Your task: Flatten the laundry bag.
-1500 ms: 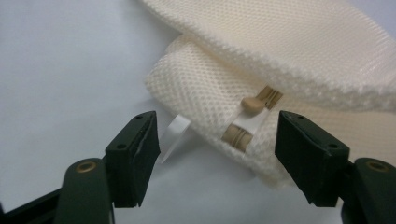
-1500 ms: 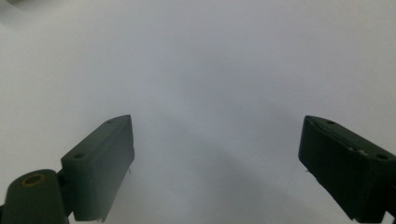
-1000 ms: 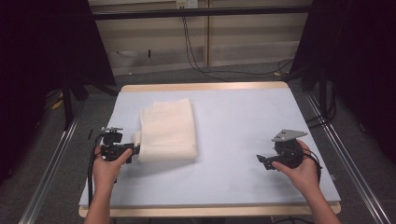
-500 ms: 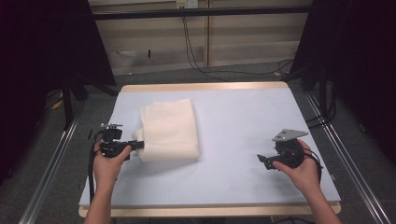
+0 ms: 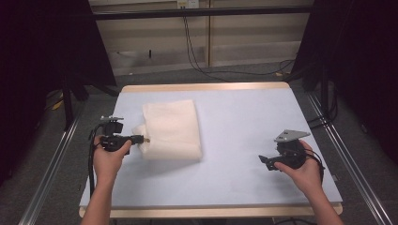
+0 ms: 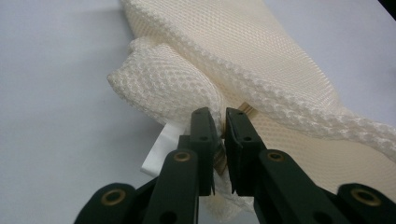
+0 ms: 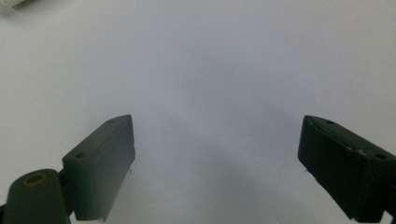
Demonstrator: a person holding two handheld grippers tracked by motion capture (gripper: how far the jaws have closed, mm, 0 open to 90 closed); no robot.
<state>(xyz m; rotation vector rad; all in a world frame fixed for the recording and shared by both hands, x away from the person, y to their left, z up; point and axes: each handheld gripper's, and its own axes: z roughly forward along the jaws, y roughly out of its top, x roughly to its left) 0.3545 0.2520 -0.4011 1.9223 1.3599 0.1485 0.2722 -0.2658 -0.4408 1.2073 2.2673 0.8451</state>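
Observation:
A folded cream mesh cloth (image 5: 172,129) lies on the left half of the pale blue table (image 5: 244,122). My left gripper (image 5: 144,139) is at the cloth's near left corner and is shut on its edge. In the left gripper view the jaws (image 6: 220,122) pinch a raised fold of the mesh cloth (image 6: 243,60), with a white tag (image 6: 159,154) beside them. My right gripper (image 5: 263,160) hovers over bare table at the right, well away from the cloth. Its jaws stand wide open with nothing between them (image 7: 217,140).
Metal rails (image 5: 349,159) run along both sides of the table. Cables (image 5: 197,51) hang by the back wall. A wooden strip (image 5: 206,87) borders the table's far edge.
The left gripper has pushed slightly right into the cloth's corner, lifting a small fold. The right gripper has barely moved.

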